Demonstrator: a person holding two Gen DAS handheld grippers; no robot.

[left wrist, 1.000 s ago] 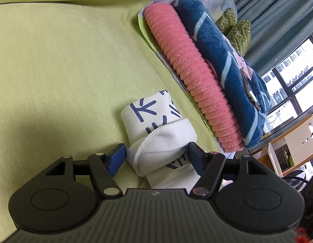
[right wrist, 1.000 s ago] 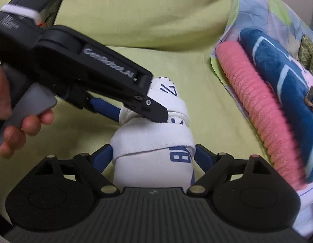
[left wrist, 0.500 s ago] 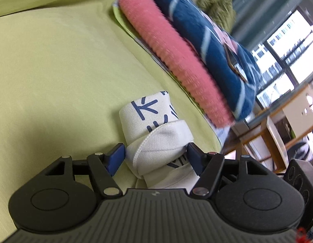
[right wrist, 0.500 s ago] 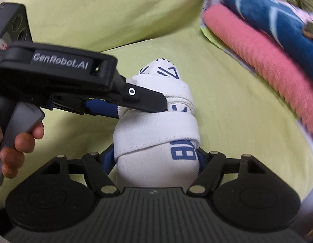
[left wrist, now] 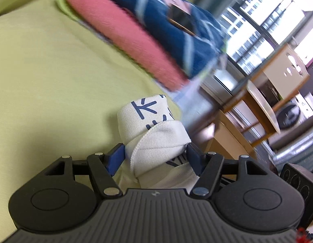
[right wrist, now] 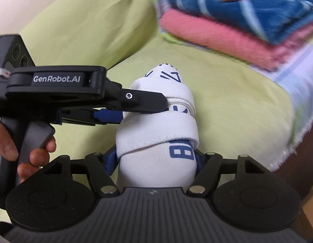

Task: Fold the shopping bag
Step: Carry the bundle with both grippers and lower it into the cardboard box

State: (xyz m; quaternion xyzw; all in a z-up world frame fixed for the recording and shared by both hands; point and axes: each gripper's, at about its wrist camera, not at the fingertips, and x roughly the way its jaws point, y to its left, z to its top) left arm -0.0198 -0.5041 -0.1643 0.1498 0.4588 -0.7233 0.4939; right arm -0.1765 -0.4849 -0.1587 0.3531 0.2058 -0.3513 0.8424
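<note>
Right gripper: fingers closed in on the lower end of the shopping bag, blue pads pressed against both flanks, bundle held. Left gripper: fingers likewise clamped on the same bundle, roughly mid-length, from the side; in the right view it is seen coming in from the left with a hand on its trigger.

Bag state: white canvas with blue print, already rolled into a compact bundle and bound by its own strap, wrapped around the middle. Bundle is held between both grippers above the yellow-green bed cover; contact with the cover cannot be told. Fold looks essentially complete; whether the strap end is tucked is not visible.

Handling, as judged: light, soft, compressible; coarse weave, so slip is unlikely. The roll is only as stable as the strap wrap, so it may spring open if the wrap slides off an end. Best taken across the strap band, squeezing the roll's flanks, not at the loose printed tip.

Further back: stacked pink towel and blue blanket, well apart from the bag.
</note>
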